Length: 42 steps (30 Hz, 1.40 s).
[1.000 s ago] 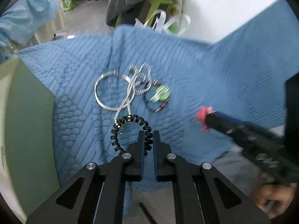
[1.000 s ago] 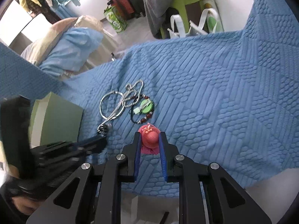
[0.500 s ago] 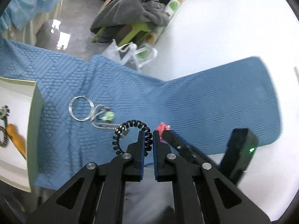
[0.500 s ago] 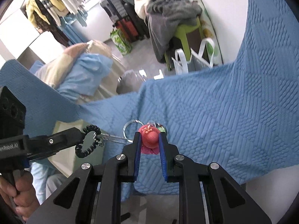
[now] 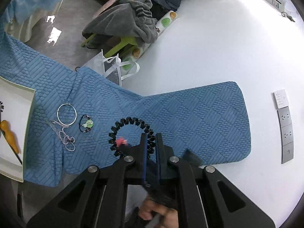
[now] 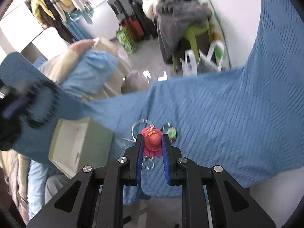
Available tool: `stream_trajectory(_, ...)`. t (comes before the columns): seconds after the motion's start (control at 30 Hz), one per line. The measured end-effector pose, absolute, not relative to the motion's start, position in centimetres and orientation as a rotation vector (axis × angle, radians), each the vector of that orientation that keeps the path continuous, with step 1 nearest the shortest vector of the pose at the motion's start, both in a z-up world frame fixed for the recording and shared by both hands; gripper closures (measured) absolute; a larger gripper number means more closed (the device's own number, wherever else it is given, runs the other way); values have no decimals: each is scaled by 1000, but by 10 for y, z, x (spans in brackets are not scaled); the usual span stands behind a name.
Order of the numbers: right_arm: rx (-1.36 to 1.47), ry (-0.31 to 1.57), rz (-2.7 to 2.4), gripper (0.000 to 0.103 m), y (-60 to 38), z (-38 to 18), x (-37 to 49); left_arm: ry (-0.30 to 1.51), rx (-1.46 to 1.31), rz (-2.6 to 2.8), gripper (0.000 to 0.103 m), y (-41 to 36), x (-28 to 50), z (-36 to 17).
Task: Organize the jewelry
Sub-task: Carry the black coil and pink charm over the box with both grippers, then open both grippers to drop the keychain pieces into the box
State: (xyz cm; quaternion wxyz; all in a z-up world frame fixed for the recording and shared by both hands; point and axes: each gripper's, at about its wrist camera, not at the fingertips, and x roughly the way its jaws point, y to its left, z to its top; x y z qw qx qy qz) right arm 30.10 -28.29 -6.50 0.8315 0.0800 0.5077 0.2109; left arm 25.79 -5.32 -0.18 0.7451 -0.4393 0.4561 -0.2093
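My left gripper (image 5: pixel 151 135) is shut on a black coiled hair tie (image 5: pixel 126 126), which hangs in a loop high above the blue quilted cloth (image 5: pixel 190 117). My right gripper (image 6: pixel 152 138) is shut on a small red hat-shaped clip (image 6: pixel 152 139) with an orange flower on top; that clip shows as a pink blur (image 5: pixel 121 142) below in the left wrist view. On the cloth lie a silver bangle (image 5: pixel 66 114), a silver bead chain (image 5: pixel 64 135) and a dark bead bracelet with a green charm (image 5: pixel 87 123). The bangle (image 6: pixel 141 123) and green charm (image 6: pixel 172 132) peek out behind the red clip.
An open pale green box (image 5: pixel 19 125) with white lining holds an orange item (image 5: pixel 9 133) at the cloth's left; it appears as (image 6: pixel 81 142) in the right wrist view. Beyond the cloth are a green stool with grey clothes (image 5: pixel 121 26), a white bag (image 5: pixel 114 66) and a white wall.
Both grippers have risen from the cloth with their loads. The left one lifted the hair tie clear of the chain, rolled and swung rightward; the jewellery now lies farther below.
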Motion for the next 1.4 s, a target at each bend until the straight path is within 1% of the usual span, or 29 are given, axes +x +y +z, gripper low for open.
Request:
stream_trajectory(0.1, 180, 1121, 438, 87, -282, -83, 299, 997, -944, -431, 96, -48, 254, -2)
stream_trajectory(0.23, 179, 1115, 446, 87, -278, -77, 295, 1000, -875, -373, 96, -40, 249, 1)
stream_trajectory(0.5, 146, 1045, 469, 87, -263, -26, 297, 1002, -747, -255, 96, -16, 236, 7)
stream_trajectory(0.7, 109, 980, 514, 86, -233, 13, 289, 983, -659, -184, 96, 7, 221, 15)
stream_trajectory(1.0, 68, 914, 595, 86, -175, 49, 271, 967, -504, -65, 96, 44, 202, 14)
stream_trajectory(1.2, 51, 903, 639, 86, -135, 49, 260, 979, -413, -1, 96, 67, 190, -2)
stream_trajectory(1.4, 17, 950, 667, 86, -100, 21, 249, 1035, -366, 54, 96, 87, 183, -43)
